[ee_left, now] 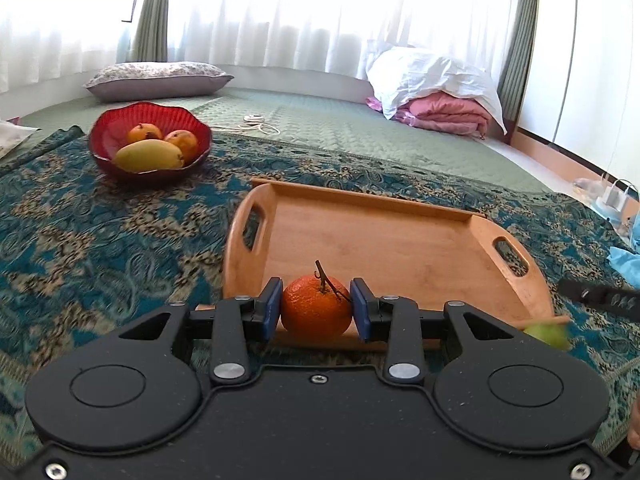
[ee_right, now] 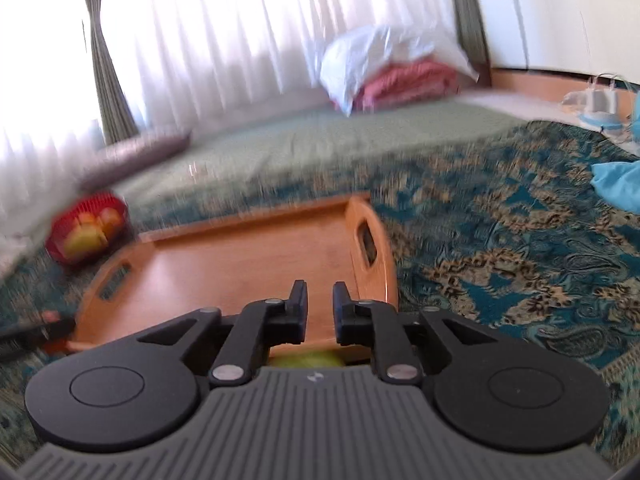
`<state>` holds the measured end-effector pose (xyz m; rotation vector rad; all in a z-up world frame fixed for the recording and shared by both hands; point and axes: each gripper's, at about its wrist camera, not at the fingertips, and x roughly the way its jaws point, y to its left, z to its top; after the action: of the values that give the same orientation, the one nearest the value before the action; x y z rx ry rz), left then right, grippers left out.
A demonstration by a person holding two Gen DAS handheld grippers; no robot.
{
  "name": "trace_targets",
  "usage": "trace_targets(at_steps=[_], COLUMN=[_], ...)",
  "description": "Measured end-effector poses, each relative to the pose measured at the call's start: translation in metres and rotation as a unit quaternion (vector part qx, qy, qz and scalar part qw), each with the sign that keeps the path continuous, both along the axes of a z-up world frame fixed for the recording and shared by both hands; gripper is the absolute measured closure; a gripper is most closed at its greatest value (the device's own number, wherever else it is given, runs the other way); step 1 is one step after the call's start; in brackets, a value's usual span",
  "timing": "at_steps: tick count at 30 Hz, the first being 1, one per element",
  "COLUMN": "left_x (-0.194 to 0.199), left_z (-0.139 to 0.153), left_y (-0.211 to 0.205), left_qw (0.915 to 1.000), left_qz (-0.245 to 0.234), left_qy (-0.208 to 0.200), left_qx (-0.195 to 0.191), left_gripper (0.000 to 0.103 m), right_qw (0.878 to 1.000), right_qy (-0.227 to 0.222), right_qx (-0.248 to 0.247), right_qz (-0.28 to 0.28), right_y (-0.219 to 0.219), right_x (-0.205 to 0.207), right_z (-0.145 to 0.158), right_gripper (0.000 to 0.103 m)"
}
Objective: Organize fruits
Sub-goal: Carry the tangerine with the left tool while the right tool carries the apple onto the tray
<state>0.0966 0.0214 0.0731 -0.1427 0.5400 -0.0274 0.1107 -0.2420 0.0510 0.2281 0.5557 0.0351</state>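
My left gripper (ee_left: 316, 310) is shut on an orange mandarin (ee_left: 316, 307) with a short stem, held over the near edge of a wooden tray (ee_left: 384, 236). A red bowl (ee_left: 116, 120) at the far left holds a yellow mango (ee_left: 149, 155) and two orange fruits (ee_left: 144, 133). My right gripper (ee_right: 320, 308) hovers over the tray's near right corner (ee_right: 240, 264), its jaws a narrow gap apart with nothing between them. A green fruit (ee_right: 308, 359) lies just below it, mostly hidden; it also shows blurred in the left wrist view (ee_left: 548, 334).
Everything sits on a teal patterned rug (ee_left: 100, 240). Beyond it lie a green quilted mat (ee_left: 320, 120), a pillow (ee_left: 156, 80), folded pink bedding under white cloth (ee_left: 436, 92), and a cord (ee_left: 256, 124). Bags (ee_left: 612, 196) and a blue cloth (ee_right: 620, 184) lie at the right.
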Motion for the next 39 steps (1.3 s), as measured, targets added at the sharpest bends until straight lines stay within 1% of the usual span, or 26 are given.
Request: trace_targets(at_steps=[1,2,4,5,6,8,9,11,13,15,18,22,23,24,26,30,34,39], left_x=[0.004,0.007,0.005,0.003,0.002,0.000,0.000,-0.002,-0.003,-0.005,-0.007,-0.008,-0.008,-0.008,-0.007,-0.006,-0.003,0.007], left_z=[0.000,-0.001,-0.003,-0.005,-0.006,-0.011,-0.013,-0.015,-0.015,-0.014,-0.012,-0.014,-0.015,-0.016,-0.017,-0.017,-0.013,-0.007], left_y=[0.000,0.000,0.003,0.004,0.004,0.002,0.001,-0.001,-0.002,-0.003,-0.005,-0.008,-0.008,-0.008,-0.009,-0.009,-0.009,-0.009], left_qw=[1.0000,1.0000,0.9999,0.9999,0.9999,0.9999,0.9999,0.9999,0.9999,0.9999,1.0000,0.9999,0.9999,0.9998,0.9998,0.9997,0.9997,0.9996], left_qz=[0.004,0.005,0.005,0.003,0.002,0.002,0.002,0.001,-0.001,-0.005,-0.008,-0.012,-0.013,-0.013,-0.015,-0.017,-0.020,-0.027], left_qy=[0.005,0.007,0.005,0.005,0.005,0.009,0.010,0.013,0.013,0.009,0.003,0.009,0.011,0.012,0.015,0.016,0.011,0.007], left_qx=[0.002,0.002,-0.008,-0.012,-0.013,-0.006,-0.005,-0.009,-0.011,-0.007,0.001,0.002,0.003,0.003,0.003,0.004,0.007,0.006], left_gripper=[0.069,0.069,0.068,0.068,0.068,0.068,0.068,0.068,0.068,0.068,0.068,0.068,0.068,0.068,0.068,0.068,0.068,0.068], right_qw=[1.000,0.999,0.999,0.999,0.999,0.999,0.999,0.999,0.999,0.999,0.999,0.998,0.997,0.997,0.997,0.998,0.999,0.999], right_qy=[0.010,0.013,-0.001,-0.005,-0.006,-0.004,-0.006,-0.003,0.006,0.018,0.038,0.054,0.057,0.057,0.056,0.048,0.024,0.003], right_qx=[0.016,0.033,0.052,0.053,0.047,0.031,0.022,0.008,-0.001,0.001,0.016,0.033,0.036,0.039,0.040,0.037,0.021,0.024], right_qz=[-0.001,0.000,0.004,0.012,0.022,0.038,0.041,0.046,0.039,0.028,0.024,0.024,0.024,0.023,0.023,0.019,0.023,0.025], right_y=[-0.002,-0.005,-0.009,-0.009,-0.008,-0.003,0.000,0.004,0.006,0.005,0.001,0.000,0.000,0.000,0.000,0.000,0.005,0.004], right_x=[0.003,0.001,-0.017,-0.025,-0.032,-0.042,-0.045,-0.045,-0.041,-0.037,-0.034,-0.033,-0.032,-0.031,-0.030,-0.030,-0.033,-0.020], right_z=[-0.005,-0.008,-0.012,-0.013,-0.015,-0.017,-0.018,-0.019,-0.022,-0.027,-0.036,-0.045,-0.047,-0.048,-0.049,-0.046,-0.034,-0.018], right_gripper=[0.081,0.077,0.064,0.052,0.046,0.042,0.033,0.030,0.030,0.030,0.030,0.030,0.033,0.041,0.043,0.044,0.044,0.044])
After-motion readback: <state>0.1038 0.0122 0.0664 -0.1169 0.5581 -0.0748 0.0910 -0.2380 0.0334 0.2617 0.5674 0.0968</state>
